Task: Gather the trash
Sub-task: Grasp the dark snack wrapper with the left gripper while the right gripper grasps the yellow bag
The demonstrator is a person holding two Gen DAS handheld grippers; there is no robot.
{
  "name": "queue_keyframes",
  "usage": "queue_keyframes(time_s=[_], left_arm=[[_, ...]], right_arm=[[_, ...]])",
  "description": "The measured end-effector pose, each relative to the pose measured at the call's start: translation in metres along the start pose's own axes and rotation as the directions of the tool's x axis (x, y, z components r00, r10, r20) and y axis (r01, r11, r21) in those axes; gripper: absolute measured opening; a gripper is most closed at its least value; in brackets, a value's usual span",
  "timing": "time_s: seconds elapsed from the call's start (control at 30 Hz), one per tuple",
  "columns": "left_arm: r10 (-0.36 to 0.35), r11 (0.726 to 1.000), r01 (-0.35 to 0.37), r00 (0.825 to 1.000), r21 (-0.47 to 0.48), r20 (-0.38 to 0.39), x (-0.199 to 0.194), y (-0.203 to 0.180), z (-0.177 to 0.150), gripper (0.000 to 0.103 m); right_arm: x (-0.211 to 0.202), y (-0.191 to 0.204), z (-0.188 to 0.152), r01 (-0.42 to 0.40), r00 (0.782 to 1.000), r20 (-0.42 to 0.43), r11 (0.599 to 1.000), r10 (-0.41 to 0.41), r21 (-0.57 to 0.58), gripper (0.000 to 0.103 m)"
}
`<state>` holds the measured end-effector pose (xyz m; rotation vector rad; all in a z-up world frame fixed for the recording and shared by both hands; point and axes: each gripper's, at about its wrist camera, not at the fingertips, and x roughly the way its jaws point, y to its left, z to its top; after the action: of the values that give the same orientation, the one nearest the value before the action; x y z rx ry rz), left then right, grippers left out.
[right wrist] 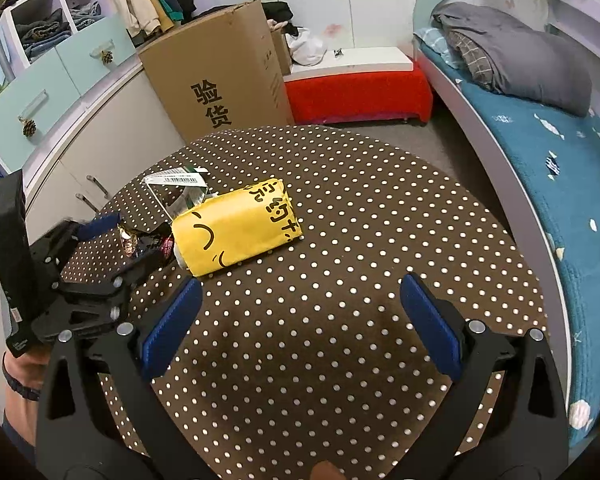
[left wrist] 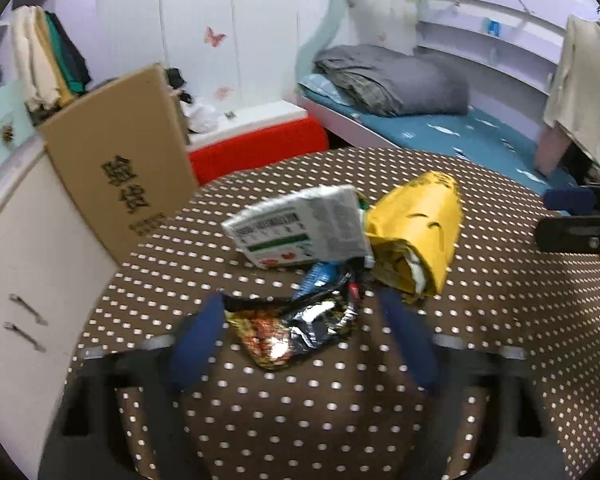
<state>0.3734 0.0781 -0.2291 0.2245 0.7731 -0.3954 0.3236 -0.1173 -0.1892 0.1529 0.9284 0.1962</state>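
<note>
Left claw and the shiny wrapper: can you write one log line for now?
left claw: open, straddling crinkled shiny foil snack wrapper | right claw: open, empty | yellow paper bag: on brown polka-dot table

left view was pretty blurry, and the yellow pack (left wrist: 416,236) hid part of the white carton (left wrist: 300,228).

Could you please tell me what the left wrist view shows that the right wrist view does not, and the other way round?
Only the left wrist view shows the left gripper straddling the foil wrapper from behind, and the white packet's printed face. Only the right wrist view shows the right gripper open over bare tablecloth, the cubby shelf, and a wrist. Both show the yellow bag, cardboard box, red bench and bed.
</note>
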Motion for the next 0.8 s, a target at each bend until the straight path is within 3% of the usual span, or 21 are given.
queue_keyframes(time_s=[0.03, 0.13, 0.27, 0.4, 0.47, 0.5, 0.53, 0.6, 0.8], left_arm=[[-0.022, 1.0, 0.022, 1.0, -0.008, -0.008, 0.001, 0.001, 0.0, 0.049], [-0.055, 0.997, 0.054, 0.998, -0.049, -0.023, 0.001, 0.005, -0.004, 0.029], [-0.043, 0.995, 0.042, 0.999, -0.087, -0.011, -0.011, 0.006, -0.015, 0.019], [-0.037, 0.99, 0.036, 0.999, -0.133, -0.003, -0.024, 0.008, -0.029, 0.019], [-0.03, 0.99, 0.031, 1.0, -0.138, 0.006, -0.03, 0.005, -0.033, 0.021], [-0.034, 0.991, 0.034, 0.999, -0.132, 0.003, -0.03, 0.004, -0.033, 0.034], [-0.027, 0.992, 0.027, 1.0, -0.124, 0.004, -0.029, 0.003, -0.032, 0.058], [-0.009, 0.995, 0.011, 1.0, -0.1, 0.025, -0.029, -0.001, -0.028, 0.074], [-0.041, 0.998, 0.042, 0.999, -0.05, 0.017, -0.018, -0.007, -0.015, 0.07]], right_arm=[[0.003, 0.001, 0.0, -0.003, 1.0, -0.002, 1.0, 0.003, 0.001, 0.097], [0.007, 0.006, 0.002, -0.012, 1.0, -0.005, 1.0, 0.012, -0.006, 0.097], [0.013, 0.018, 0.006, -0.024, 1.0, -0.001, 0.999, 0.024, -0.026, 0.097], [0.024, 0.037, 0.009, -0.025, 1.0, 0.006, 0.998, 0.026, -0.055, 0.097], [0.03, 0.046, 0.011, -0.007, 1.0, 0.014, 0.997, 0.008, -0.074, 0.097], [0.035, 0.052, 0.012, 0.005, 1.0, 0.021, 0.996, -0.003, -0.089, 0.097], [0.039, 0.057, 0.013, 0.019, 1.0, 0.021, 0.995, -0.017, -0.098, 0.097], [0.047, 0.063, 0.015, 0.043, 0.999, 0.019, 0.994, -0.041, -0.102, 0.097], [0.072, 0.071, 0.018, 0.142, 0.99, 0.036, 0.983, -0.139, -0.118, 0.094]])
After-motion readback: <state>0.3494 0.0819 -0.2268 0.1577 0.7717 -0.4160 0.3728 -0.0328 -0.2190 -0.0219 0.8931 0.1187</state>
